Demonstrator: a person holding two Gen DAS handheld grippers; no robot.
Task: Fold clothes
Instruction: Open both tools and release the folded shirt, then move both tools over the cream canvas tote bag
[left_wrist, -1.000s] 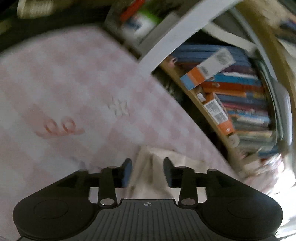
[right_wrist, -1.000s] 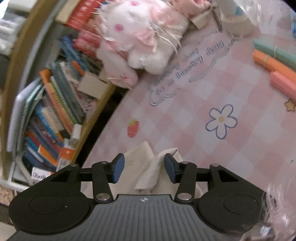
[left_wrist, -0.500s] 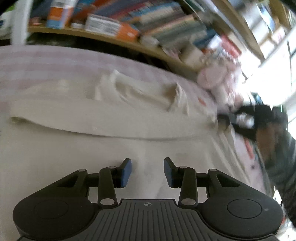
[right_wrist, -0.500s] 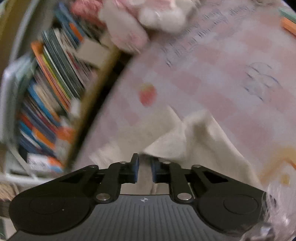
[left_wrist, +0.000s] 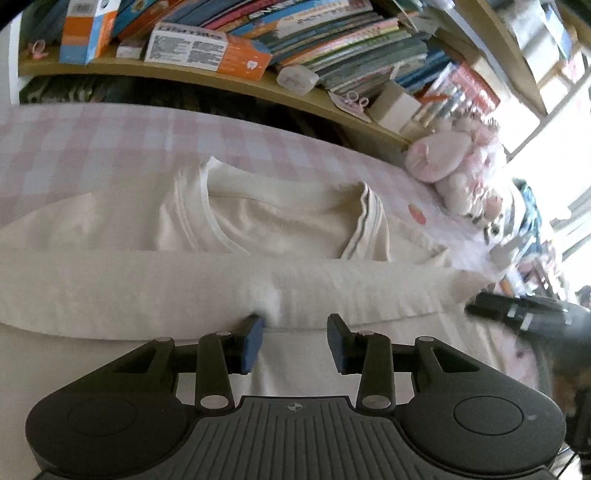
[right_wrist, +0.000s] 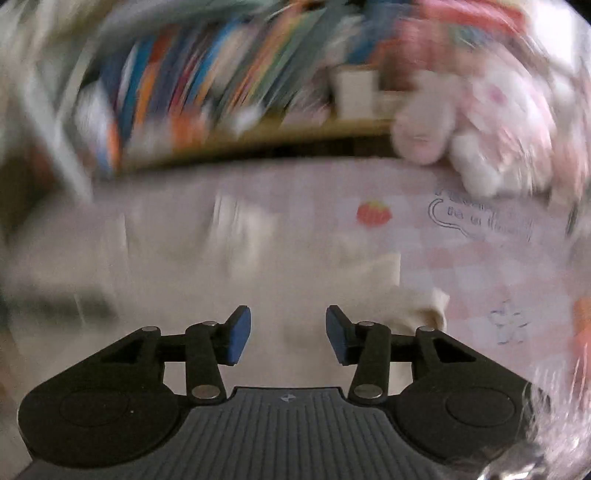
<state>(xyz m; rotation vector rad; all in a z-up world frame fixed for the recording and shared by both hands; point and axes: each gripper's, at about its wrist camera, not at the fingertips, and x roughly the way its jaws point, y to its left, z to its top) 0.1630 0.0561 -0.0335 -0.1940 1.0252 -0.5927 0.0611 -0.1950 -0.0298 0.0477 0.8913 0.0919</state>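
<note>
A cream-white garment lies spread on the pink checked table cover, with a ribbed band folded across its middle and striped cuffs at the far side. My left gripper is open and empty, its fingertips just at the near edge of the ribbed band. My right gripper is open and empty above the same garment, near its right-hand edge; that view is blurred by motion. The right gripper also shows as a dark shape in the left wrist view.
A low wooden shelf packed with books and boxes runs along the far side of the table. A pink and white plush toy sits at the far right, also in the right wrist view. Printed strawberry marks the cover.
The right gripper was shut on a fold of the garment half a second ago; it has opened and let go. The left gripper swung over the garment and moved up to the ribbed band.
</note>
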